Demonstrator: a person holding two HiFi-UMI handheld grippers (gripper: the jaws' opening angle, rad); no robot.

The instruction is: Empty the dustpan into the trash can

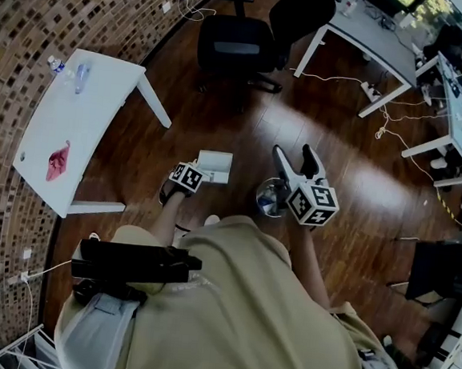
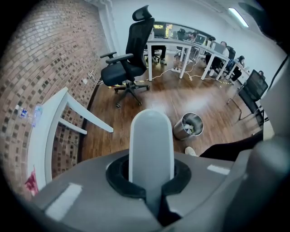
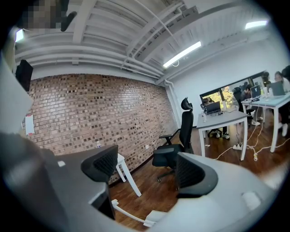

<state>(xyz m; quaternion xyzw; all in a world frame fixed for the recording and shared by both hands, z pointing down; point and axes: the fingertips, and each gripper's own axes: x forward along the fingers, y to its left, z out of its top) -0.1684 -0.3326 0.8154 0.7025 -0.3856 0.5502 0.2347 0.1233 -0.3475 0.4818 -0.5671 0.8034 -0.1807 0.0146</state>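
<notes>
One dustpan (image 1: 214,167), centre. One trash can (image 1: 271,198), right of it. Two grippers: left gripper (image 2: 152,181), right gripper (image 1: 296,156). One white table (image 1: 84,119), left, carrying two bottles (image 1: 80,76) and one red cloth (image 1: 58,161). One black office chair (image 1: 235,47), top centre. Two white desks (image 1: 372,41), upper right.

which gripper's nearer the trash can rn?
Right. The right gripper, jaws open and empty, hangs just beside the trash can in the head view. The left gripper, shut on the dustpan handle, is further off to the can's left.
</notes>
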